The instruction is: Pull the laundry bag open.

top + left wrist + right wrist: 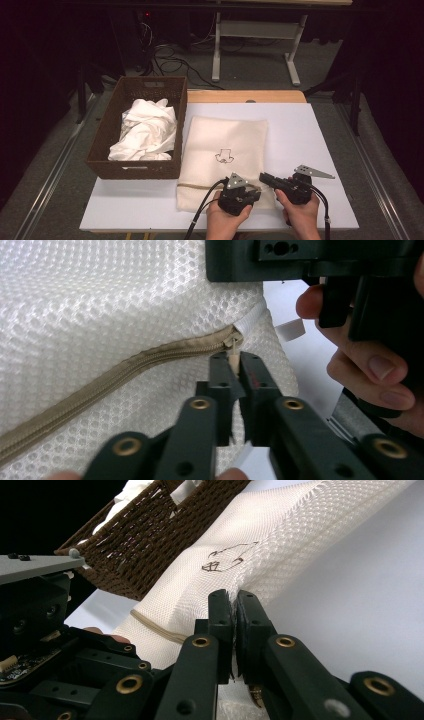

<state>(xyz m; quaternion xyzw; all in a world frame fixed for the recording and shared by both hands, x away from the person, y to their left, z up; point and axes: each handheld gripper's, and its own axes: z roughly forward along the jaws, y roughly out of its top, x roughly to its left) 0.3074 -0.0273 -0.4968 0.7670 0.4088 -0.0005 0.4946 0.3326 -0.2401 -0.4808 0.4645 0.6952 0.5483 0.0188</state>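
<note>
1. Where the tan zipper [115,382] ends at the corner of the mesh laundry bag [222,150], the left gripper [233,360] pinches the zipper pull [233,352].
2. Right gripper [234,600]: jaws pressed together on the bag's edge fabric, just beside the left gripper.
3. Bag lies flat on the white table [310,145], just right of the wicker basket [102,135] holding crumpled white cloth [145,132].

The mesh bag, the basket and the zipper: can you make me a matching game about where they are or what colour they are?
Things:
1. mesh bag
2. basket
3. zipper pull
4. crumpled white cloth

Matches:
A. pinched between the left gripper's fingers
B. dark brown, woven
C. lies inside the basket
D. flat on the white table, with a small drawing on it

Pairs: 1-D, 2-B, 3-A, 4-C
</note>
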